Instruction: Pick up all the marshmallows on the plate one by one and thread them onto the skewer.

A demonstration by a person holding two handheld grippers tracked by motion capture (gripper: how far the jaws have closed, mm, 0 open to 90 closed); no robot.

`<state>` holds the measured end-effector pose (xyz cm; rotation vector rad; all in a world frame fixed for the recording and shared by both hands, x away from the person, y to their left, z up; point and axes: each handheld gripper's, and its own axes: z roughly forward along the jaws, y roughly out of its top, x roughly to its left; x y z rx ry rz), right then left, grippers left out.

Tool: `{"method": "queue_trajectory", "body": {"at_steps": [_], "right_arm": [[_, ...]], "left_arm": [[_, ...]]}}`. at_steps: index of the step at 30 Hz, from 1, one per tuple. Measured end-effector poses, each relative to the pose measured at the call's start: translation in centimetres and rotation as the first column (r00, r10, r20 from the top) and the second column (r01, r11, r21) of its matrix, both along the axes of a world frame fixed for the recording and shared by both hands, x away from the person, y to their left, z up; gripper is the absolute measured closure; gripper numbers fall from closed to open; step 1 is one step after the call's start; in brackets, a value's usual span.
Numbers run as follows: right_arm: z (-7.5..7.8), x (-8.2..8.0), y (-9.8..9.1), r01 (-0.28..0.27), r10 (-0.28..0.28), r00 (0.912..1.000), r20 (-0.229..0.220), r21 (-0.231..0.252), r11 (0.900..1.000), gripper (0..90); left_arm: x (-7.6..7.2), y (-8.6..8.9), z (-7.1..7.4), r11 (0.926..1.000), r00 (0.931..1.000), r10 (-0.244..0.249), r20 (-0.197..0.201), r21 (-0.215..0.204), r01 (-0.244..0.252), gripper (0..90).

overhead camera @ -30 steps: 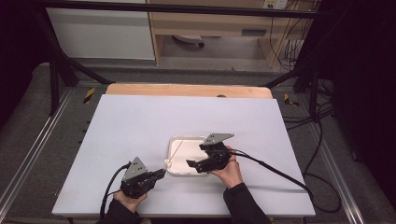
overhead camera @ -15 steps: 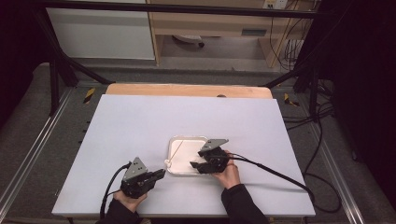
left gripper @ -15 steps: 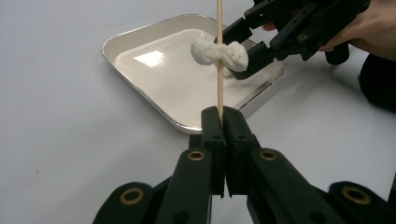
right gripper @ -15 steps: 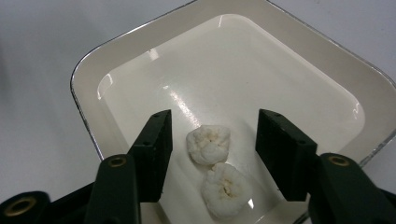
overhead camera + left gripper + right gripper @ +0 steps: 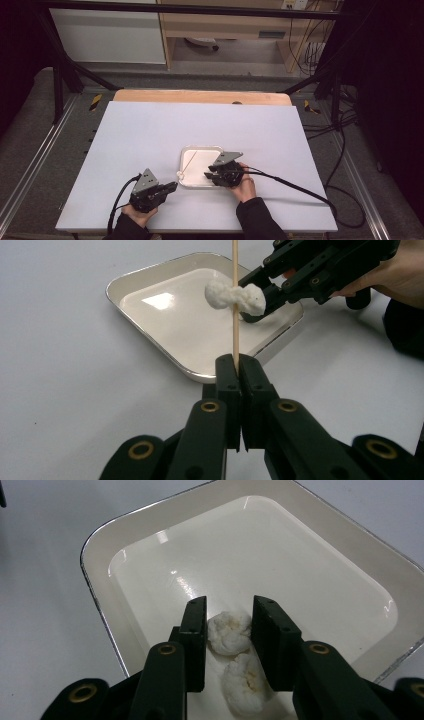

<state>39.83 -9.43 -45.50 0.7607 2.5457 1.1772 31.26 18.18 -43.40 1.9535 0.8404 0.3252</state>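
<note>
White lump sits between the right tool's closing jaws; left tool clamps the skewer.

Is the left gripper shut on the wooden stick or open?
Shut. In the left gripper view, the left gripper has its jaws pressed together on the wooden stick, which rises from between them.

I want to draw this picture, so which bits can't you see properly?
Skewer top: left gripper view, cut off by the upper edge.
Skewer bottom: same view, hidden inside the shut left gripper.
Right gripper, jaws just closing around the white lumps: right gripper view, unclear whether it presses them.
Tray near corner: right gripper view, behind that gripper.
</note>
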Motion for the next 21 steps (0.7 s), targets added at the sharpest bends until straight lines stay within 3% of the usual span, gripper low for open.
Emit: {"method": "queue_trajectory", "body": {"at_steps": [7, 10, 13, 16, 21], "right_arm": [[0.3, 0.0, -0.2, 0.018, -0.018, 0.9997, -0.017, 0.01, 0.9998, 71.2], [1.1, 0.0, -0.5, 0.02, -0.019, 0.9995, -0.023, 0.045, 0.9988, 71.3], [2.2, -0.1, -1.0, 0.03, -0.024, 0.9983, -0.052, 0.119, 0.9924, 71.1], [3.4, -0.2, -1.7, 0.041, -0.024, 0.9961, -0.085, 0.207, 0.9774, 71.1], [4.9, -0.2, -3.0, 0.067, -0.02, 0.9906, -0.135, 0.348, 0.935, 71.4]], "left_arm": [[0.0, 0.0, 0.0, 1.0, 1.0, -0.004, 0.001, 0.001, 0.004, 88.2], [-0.1, 0.0, 0.0, 1.0, 1.0, -0.005, 0.003, -0.001, 0.005, 88.2], [-0.1, 0.0, 0.1, 1.0, 1.0, -0.005, 0.008, -0.004, 0.005, 88.2], [-0.2, -0.1, 0.1, 1.0, 0.9999, -0.006, 0.008, -0.007, 0.006, 88.2], [-0.3, -0.2, 0.2, 0.9999, 0.9997, -0.013, 0.019, -0.008, 0.013, 88.2]]}}
